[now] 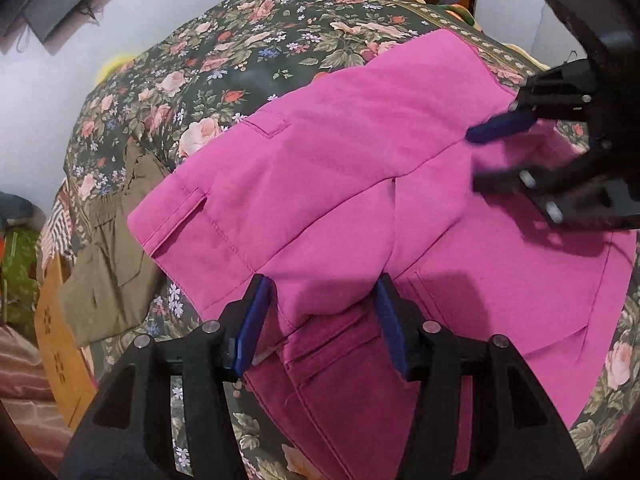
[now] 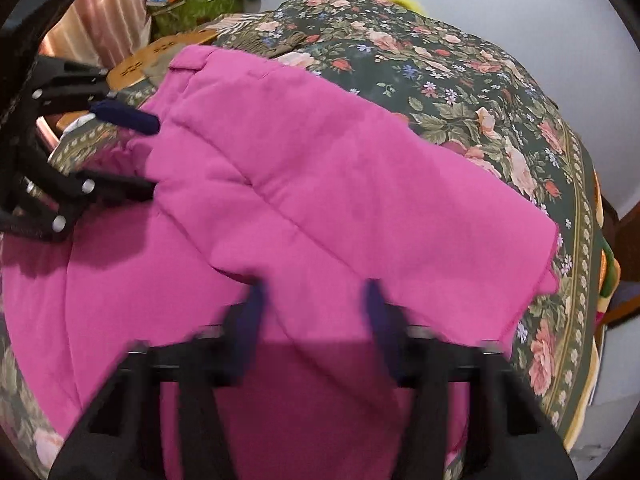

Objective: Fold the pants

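Bright pink pants (image 1: 340,168) lie folded over themselves on a floral bedspread (image 1: 224,64); they also fill the right wrist view (image 2: 320,184). My left gripper (image 1: 324,292) is open, its blue pads on either side of a raised fold at the near edge. My right gripper (image 2: 314,294) is open over the near edge of the upper layer, blurred. The right gripper shows at the right of the left wrist view (image 1: 476,158), the left gripper at the left of the right wrist view (image 2: 154,156). Both are jaws apart, at the pants.
Olive-green clothing (image 1: 112,264) lies at the bed's left edge beside the pants. A wooden stool (image 2: 160,56) stands beyond the bed. A cluttered green box (image 2: 192,4) and a pink curtain (image 2: 100,8) are behind it. White walls surround the bed.
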Demonstrator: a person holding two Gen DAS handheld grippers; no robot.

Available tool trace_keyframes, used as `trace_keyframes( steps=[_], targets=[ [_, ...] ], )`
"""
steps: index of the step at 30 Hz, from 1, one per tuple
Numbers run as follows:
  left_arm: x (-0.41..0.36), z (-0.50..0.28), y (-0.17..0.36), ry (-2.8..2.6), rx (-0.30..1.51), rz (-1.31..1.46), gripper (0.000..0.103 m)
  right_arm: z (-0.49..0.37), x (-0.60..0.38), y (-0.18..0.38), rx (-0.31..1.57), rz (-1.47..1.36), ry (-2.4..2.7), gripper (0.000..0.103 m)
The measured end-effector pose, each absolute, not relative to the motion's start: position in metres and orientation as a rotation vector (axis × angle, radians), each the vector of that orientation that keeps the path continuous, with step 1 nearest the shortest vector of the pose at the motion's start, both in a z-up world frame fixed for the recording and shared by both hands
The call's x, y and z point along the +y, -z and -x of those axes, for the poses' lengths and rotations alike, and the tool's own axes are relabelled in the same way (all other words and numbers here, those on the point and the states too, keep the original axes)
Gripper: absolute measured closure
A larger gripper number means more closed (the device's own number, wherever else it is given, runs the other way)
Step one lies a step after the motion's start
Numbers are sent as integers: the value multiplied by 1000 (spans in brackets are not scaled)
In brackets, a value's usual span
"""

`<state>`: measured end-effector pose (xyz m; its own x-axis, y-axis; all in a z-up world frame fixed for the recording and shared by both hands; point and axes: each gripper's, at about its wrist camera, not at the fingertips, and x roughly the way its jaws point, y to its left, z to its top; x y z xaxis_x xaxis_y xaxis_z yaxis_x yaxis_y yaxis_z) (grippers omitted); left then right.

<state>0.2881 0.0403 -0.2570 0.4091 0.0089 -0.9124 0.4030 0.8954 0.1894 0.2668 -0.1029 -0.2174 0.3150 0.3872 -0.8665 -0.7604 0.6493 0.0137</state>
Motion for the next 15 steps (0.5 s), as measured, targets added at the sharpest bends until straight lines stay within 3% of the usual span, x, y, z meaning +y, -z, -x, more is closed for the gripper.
trace_keyframes(
  steps=[3, 15],
  targets=[
    [40, -288, 255, 273, 1126, -402, 49, -271, -105, 212, 991, 378, -798, 96],
    [17, -277, 243, 279, 1074, -457, 49, -274, -122, 168, 895, 270, -772, 100]
  ],
)
